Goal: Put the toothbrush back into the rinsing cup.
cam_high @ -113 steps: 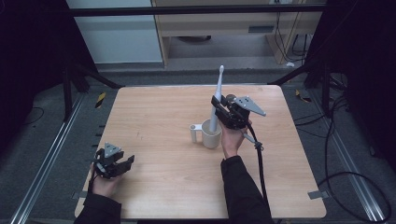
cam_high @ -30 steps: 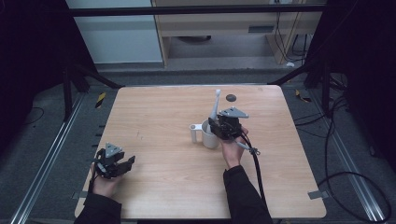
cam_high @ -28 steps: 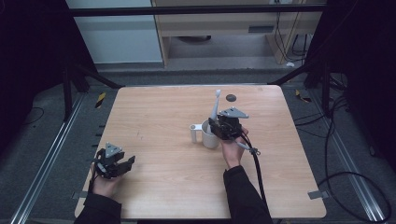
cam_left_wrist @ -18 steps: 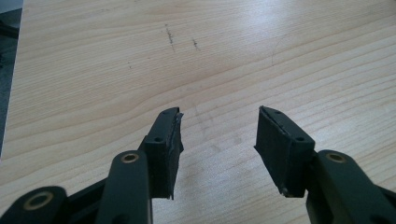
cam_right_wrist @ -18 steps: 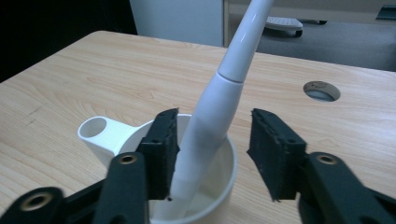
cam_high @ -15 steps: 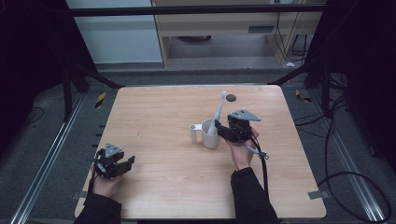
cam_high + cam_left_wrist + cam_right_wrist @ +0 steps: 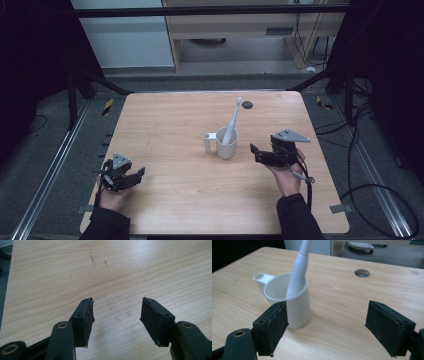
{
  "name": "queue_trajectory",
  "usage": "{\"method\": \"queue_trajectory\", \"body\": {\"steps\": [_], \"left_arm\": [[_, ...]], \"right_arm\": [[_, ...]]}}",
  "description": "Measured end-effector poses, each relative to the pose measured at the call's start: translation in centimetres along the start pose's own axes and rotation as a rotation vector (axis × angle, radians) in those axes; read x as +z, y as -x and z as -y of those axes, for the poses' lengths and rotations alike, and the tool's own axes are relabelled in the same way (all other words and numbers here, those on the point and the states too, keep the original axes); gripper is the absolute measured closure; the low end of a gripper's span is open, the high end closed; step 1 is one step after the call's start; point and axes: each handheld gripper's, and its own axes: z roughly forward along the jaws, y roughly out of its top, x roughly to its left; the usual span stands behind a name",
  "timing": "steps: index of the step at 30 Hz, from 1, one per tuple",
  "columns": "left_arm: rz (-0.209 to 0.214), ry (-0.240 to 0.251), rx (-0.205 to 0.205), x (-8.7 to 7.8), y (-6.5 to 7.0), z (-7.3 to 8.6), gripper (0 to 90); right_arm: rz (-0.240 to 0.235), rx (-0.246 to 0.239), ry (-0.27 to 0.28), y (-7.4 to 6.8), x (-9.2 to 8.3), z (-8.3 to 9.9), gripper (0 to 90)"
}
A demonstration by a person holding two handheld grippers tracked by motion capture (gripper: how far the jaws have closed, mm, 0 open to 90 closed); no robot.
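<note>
1. While an electric toothbrush (image 7: 231,120) leans in a white cup (image 7: 226,143) mid-worktop (image 7: 175,125), the right claw (image 7: 256,152) sits just beside the cup, its jaws just opened wide, nothing between them.
2. Left claw (image 7: 136,176), near the worktop's front left corner, has also just spread apart, empty.

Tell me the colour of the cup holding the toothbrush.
White, the same as the toothbrush in it. The cup shows best in the right gripper view.

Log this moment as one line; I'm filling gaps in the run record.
toothbrush: standing tilted in white cup | right claw: open, empty, beside cup | left claw: open, empty
</note>
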Motion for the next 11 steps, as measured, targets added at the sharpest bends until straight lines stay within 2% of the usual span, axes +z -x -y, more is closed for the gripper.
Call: {"method": "queue_trajectory", "body": {"steps": [5,10,11], "left_arm": [[-0.003,0.004,0.002,0.0,-0.1,0.0,36.4],[-0.002,0.009,0.001,0.0,-0.2,0.0,34.1],[-0.001,0.009,0.000,0.0,-0.2,0.1,33.6]], "right_arm": [[0.052,-0.008,-0.049,2.0,-2.2,2.8,14.2],[0.079,-0.011,-0.069,3.0,-3.4,4.3,13.5],[0.092,-0.011,-0.086,3.2,-3.9,4.9,13.0]]}}
